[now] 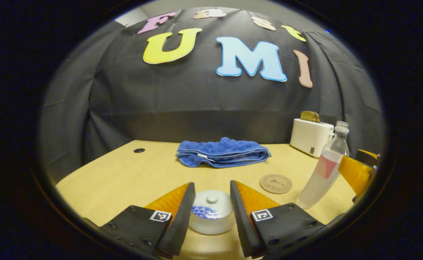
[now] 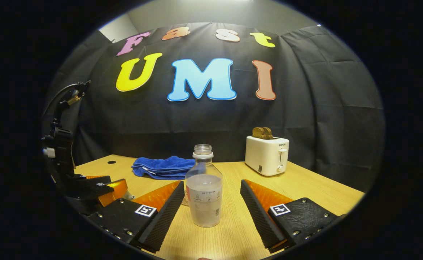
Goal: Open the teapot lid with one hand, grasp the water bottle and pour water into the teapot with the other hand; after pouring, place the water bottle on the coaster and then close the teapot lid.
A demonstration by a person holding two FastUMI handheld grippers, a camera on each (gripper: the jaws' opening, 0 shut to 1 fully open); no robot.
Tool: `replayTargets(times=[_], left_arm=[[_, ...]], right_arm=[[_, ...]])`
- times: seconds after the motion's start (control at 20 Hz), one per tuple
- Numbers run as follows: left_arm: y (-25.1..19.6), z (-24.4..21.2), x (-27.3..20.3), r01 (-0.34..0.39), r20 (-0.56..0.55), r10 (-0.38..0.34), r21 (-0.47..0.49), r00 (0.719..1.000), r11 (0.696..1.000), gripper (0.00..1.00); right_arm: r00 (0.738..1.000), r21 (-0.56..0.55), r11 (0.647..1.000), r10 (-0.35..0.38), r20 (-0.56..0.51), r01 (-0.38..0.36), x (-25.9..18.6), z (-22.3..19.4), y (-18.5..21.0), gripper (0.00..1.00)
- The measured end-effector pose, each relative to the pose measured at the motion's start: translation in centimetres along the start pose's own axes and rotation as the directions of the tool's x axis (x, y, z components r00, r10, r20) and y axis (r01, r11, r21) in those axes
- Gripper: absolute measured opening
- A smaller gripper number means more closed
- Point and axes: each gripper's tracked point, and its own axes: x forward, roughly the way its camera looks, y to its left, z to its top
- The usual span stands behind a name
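**Both grippers lined up, nothing gripped yet**

My left gripper [image 1: 211,211] has its fingers spread apart, with the teapot [image 1: 211,213] sitting between them and its lid [image 1: 212,203] still on. The fingers flank the pot's body without pressing it, as far as I can tell. To lift the lid well, I judge I need to rise a little and centre on the knob [image 1: 212,198], then pinch that and not the pot's wall, so the pot stays put on the table [image 1: 125,177].

My right gripper [image 2: 211,213] is also spread wide, the bottle [image 2: 204,187] upright between its fingers, uncapped and partly full, touching neither. I would close low on the body, squarely, since an open neck spills if it tips.

Room: ahead and right of the left gripper lies the coaster [image 1: 275,183], bare, just short of the bottle. A towel [image 1: 222,152] lies farther ahead, and a toaster [image 2: 267,155] stands ahead and right of the right gripper; both are well apart from the work. The near table edge is close under both grippers, and the two grippers sit near each other, so I would pour with a tight arc.
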Motion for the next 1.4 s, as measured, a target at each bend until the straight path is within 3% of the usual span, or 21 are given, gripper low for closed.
replayTargets(times=[0.2,0.3,0.4,0.45,0.5,0.55,1.15,1.4], left_arm=[[0.5,-0.1,-0.1,-0.019,-0.004,0.019,0.025,1.000,0.999,0.64],[1.0,0.0,0.1,-0.042,0.003,0.042,0.038,0.999,0.998,0.50],[0.6,-0.1,0.2,-0.024,-0.001,0.024,0.044,1.000,0.999,0.41],[0.2,0.5,0.2,-0.017,0.011,0.016,0.050,1.000,0.999,0.41],[0.2,0.4,0.2,-0.018,0.005,0.018,0.061,1.000,0.998,0.21],[0.1,0.3,0.2,-0.023,0.003,0.023,0.075,1.000,0.997,0.16],[0.8,2.7,0.3,0.031,0.028,-0.030,-0.017,0.999,0.999,0.16],[4.9,5.8,0.2,-0.022,0.096,0.023,-0.014,0.995,1.000,0.15]], right_arm=[[1.000,0.009,1.000,-0.015,-0.014,0.016,0.0,-0.4,-0.7,0.98],[1.000,0.011,1.000,-0.022,-0.018,0.023,0.0,-0.7,-1.0,0.98],[0.999,0.013,1.000,-0.026,-0.027,0.026,0.0,-0.9,-1.1,0.98],[0.999,0.016,1.000,-0.025,-0.031,0.025,0.0,-1.1,-1.1,0.98],[0.999,0.018,1.000,-0.021,-0.035,0.022,0.0,-1.1,-1.0,0.98],[0.999,0.020,1.000,-0.017,-0.037,0.018,-0.1,-1.3,-0.9,0.99],[0.998,0.007,1.000,0.020,-0.053,-0.020,0.4,-1.9,0.5,0.99],[0.998,-0.003,1.000,0.031,-0.060,-0.031,1.0,-2.1,1.2,0.99]])
